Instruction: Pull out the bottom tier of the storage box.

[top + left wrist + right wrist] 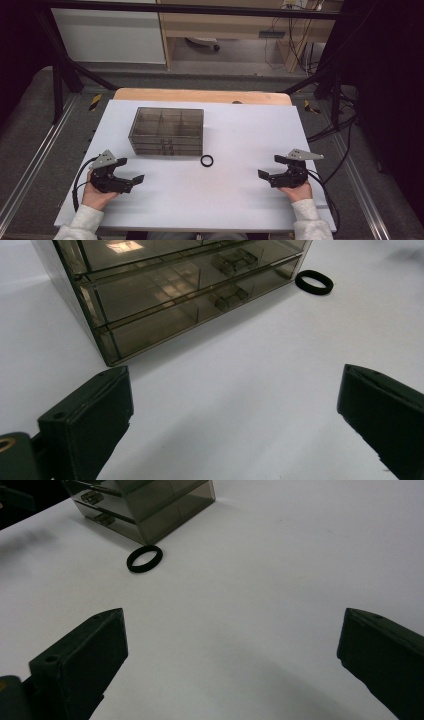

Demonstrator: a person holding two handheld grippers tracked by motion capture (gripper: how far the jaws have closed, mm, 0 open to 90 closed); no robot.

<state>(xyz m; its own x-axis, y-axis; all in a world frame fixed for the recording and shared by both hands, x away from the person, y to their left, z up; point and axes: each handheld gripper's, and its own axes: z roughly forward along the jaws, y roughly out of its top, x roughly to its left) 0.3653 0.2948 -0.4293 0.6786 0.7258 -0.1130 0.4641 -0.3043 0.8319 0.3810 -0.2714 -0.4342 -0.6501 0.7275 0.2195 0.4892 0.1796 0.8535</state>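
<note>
A smoky see-through drawer box (167,131) stands on the white table top (240,190), left of centre; its drawer fronts with small handles face me (165,295) (145,500). A black ring (206,160) lies flat just off the box's front right corner (314,282) (144,558). My left gripper (131,170) rests near the front left, open, nothing between its jaws (235,415). My right gripper (270,167) rests near the front right, also open and empty (232,655).
The white top lies on a wooden table (200,95) whose far edge shows behind it. Black frame posts (60,75) stand at both sides. Cables (330,130) trail on the floor at the right.
</note>
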